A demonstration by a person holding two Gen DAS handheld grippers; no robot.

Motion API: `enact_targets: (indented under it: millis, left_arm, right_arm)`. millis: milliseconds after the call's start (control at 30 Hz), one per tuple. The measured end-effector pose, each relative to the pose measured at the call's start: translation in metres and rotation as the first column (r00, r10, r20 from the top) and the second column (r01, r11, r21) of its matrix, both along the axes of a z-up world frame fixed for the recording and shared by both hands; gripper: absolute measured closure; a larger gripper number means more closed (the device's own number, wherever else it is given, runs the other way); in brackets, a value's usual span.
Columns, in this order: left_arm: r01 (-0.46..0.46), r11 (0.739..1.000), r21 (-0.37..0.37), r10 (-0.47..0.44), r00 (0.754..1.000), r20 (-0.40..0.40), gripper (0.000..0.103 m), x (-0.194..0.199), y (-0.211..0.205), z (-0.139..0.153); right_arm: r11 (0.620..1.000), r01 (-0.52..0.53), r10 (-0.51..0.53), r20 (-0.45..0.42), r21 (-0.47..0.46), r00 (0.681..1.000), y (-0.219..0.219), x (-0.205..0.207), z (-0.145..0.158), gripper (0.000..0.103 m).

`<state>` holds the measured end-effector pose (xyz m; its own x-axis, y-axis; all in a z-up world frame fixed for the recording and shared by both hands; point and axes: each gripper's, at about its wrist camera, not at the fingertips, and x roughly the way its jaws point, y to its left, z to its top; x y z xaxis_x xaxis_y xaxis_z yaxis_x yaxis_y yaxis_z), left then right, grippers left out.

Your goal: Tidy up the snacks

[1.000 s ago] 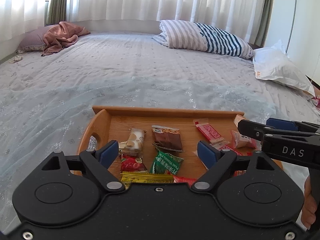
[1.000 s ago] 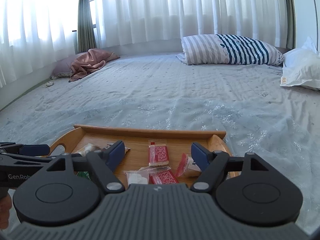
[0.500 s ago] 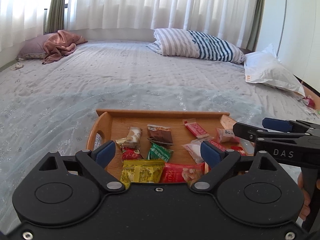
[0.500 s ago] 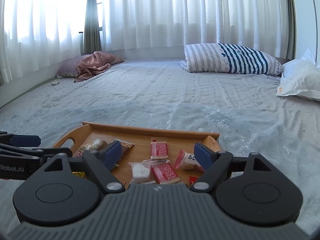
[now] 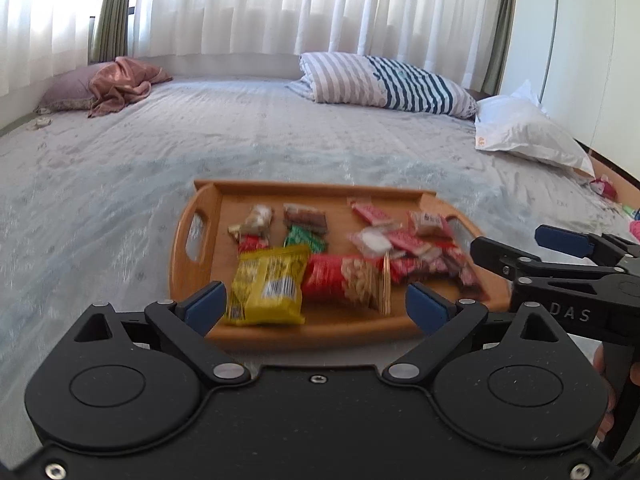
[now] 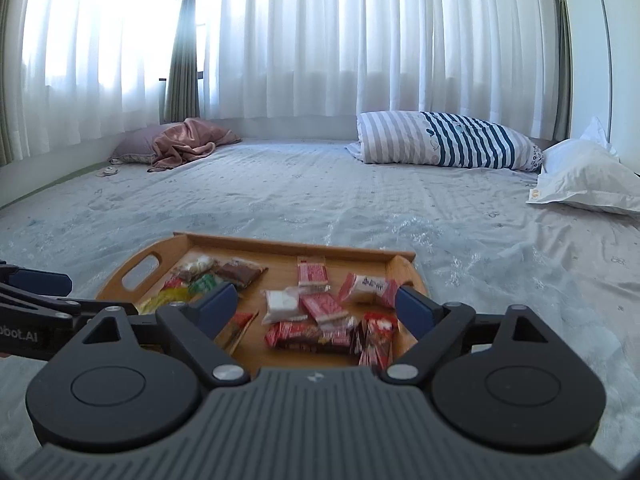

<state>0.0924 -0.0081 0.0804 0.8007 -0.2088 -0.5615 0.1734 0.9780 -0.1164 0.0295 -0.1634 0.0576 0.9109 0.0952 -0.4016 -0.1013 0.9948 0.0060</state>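
- Left wrist view: my left gripper (image 5: 316,306) has blue pads on black, speckled arms. Its jaws have just been widening and stand released, with nothing between them.
- Wooden tray (image 5: 191,268): orange-brown, smooth, with a raised rim and a cut-out handle slot at each end. It lies flat on the bed, just ahead of both my grippers, and holds all the snacks.
- Yellow packet (image 5: 267,290): crinkled foil with a white barcode panel, print too blurred to read, at the tray's near edge.
- Red packet (image 5: 342,280): glossy, pictured with pale nuts, touching the yellow one's right side.
- Green packet (image 5: 305,237), small, and a brown wrapped bar (image 5: 305,216) behind it.
- Small red-and-white wrappers (image 6: 320,307): a loose heap on the tray's right half, characters illegible.
- My right gripper (image 6: 316,304): same blue pads, ribbed grey body. Its jaws have also just been spreading and are released, empty, hanging over the tray's near edge. Seen from the left, its side reads "DAS".
- My left gripper's side, in the right wrist view, reads "bot.AI", cut off.
- Bedspread (image 6: 360,200): pale blue-grey, quilted, floral stitching.
- Striped pillow (image 6: 448,140); white bag (image 6: 584,180); pink cloth (image 6: 188,140).
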Motion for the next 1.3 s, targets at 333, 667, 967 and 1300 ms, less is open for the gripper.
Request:
enact_targets:
  millis: [333, 667, 967, 1300]
  left_arm:
    - [-0.054, 0.997, 0.053, 0.055, 0.998, -0.021, 0.007, -0.022, 0.003, -0.055]
    - [-0.067, 0.993, 0.095, 0.071, 0.997, -0.037, 0.005, -0.019, -0.002, -0.087]
    - [-0.064, 0.993, 0.103, 0.068, 0.997, -0.032, 0.0, -0.018, -0.004, -0.09]
    - [-0.063, 0.994, 0.093, 0.067, 0.997, -0.044, 0.0, -0.015, -0.002, -0.092]
  right_arm:
    - [1.0, 0.018, -0.019, -0.069, -0.026, 0.997, 0.003, -0.03, -0.047, 0.009]
    - [0.997, 0.011, -0.022, -0.134, -0.078, 0.991, 0.013, -0.024, -0.076, 0.005]
    - [0.995, -0.01, -0.007, -0.166, -0.102, 0.986, 0.018, -0.022, -0.083, 0.0]
    - [0.997, -0.01, -0.005, -0.186, -0.078, 0.983, 0.015, -0.02, -0.084, 0.0]
